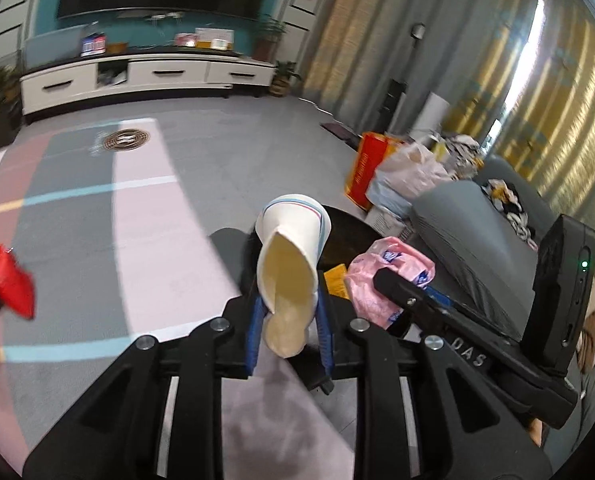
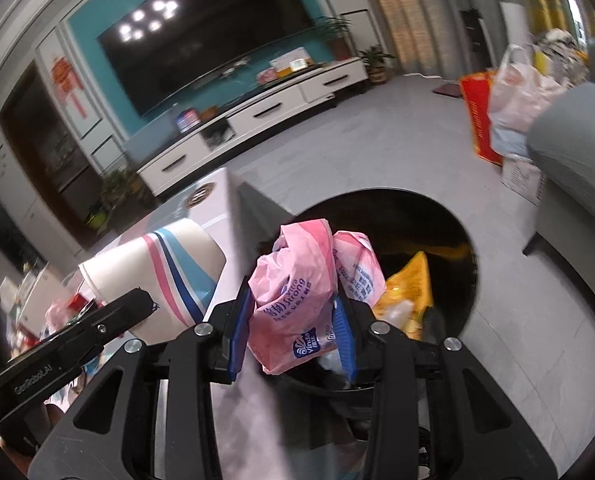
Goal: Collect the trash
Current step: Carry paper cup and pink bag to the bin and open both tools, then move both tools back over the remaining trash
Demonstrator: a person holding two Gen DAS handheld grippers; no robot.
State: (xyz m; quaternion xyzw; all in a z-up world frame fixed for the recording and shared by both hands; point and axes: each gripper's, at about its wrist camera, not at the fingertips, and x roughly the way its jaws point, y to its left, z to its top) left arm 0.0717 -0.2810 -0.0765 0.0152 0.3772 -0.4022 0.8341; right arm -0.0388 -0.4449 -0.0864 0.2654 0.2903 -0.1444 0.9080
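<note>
A squashed white paper cup (image 1: pixel 293 248) with pink and blue stripes sits between the blue pads of my left gripper (image 1: pixel 289 320), which is shut on it. A crumpled pink plastic wrapper (image 2: pixel 293 280) is pinched in my right gripper (image 2: pixel 293 320), also shut. Both grippers hang side by side over a round black trash bin (image 2: pixel 437 216), its dark rim (image 1: pixel 349 232) just beyond the cup. A yellow wrapper (image 2: pixel 409 292) lies inside the bin. The cup (image 2: pixel 157 268) shows at the left of the right wrist view, and the pink wrapper (image 1: pixel 393 268) at the right of the left wrist view.
A grey sofa (image 1: pixel 457 224) stands right of the bin, with plastic bags (image 1: pixel 409 172) and a red bag (image 1: pixel 369 168) piled beyond it. A white TV cabinet (image 1: pixel 145 76) lines the far wall. A pastel floor mat (image 1: pixel 97 208) lies left. Red trash (image 1: pixel 5 284) shows at the left edge.
</note>
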